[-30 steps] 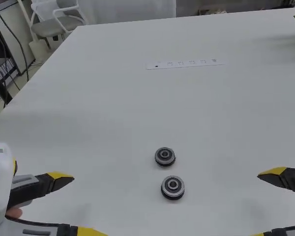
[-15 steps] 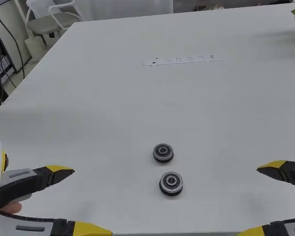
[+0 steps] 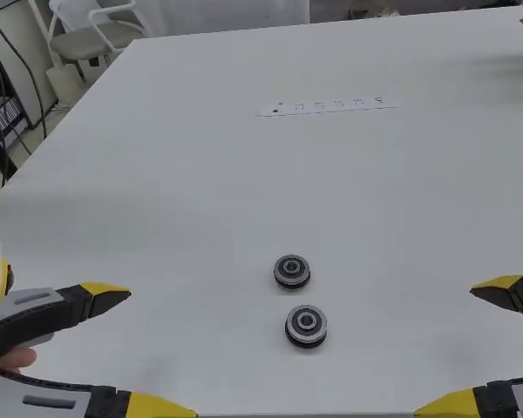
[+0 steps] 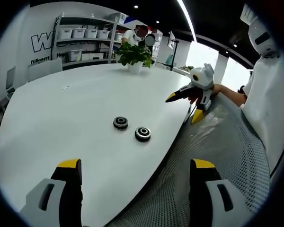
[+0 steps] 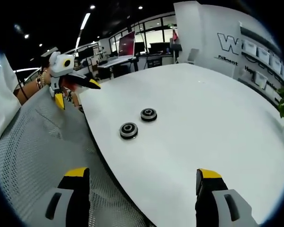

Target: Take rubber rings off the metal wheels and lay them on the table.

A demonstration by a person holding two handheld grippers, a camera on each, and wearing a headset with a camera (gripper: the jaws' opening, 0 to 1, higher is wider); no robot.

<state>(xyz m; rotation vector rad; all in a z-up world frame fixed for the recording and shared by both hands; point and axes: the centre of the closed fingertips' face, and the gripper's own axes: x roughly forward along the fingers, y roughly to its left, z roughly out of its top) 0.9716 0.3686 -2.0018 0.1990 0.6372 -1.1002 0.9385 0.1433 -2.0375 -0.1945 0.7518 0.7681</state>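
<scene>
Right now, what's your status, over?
Left hand-held gripper open, right hand-held gripper open. Near rubber-ringed metal wheel, far rubber-ringed metal wheel untouched on white table. Nothing in between.

You're in an open office: your big white table [image 3: 244,174] stands near desks [image 5: 114,61] with monitors [image 5: 126,45], shelves [image 4: 85,35] of boxes under wall lettering [image 4: 40,42], and a chair [image 3: 87,35] off its far left corner.

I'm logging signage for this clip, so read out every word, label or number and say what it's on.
"W": large wall lettering, the rest cut off.
The smaller line below it: too blurred to read.
Marks on the strip set in the table: too small to read.
On the metal wheels: no readable marking.
</scene>
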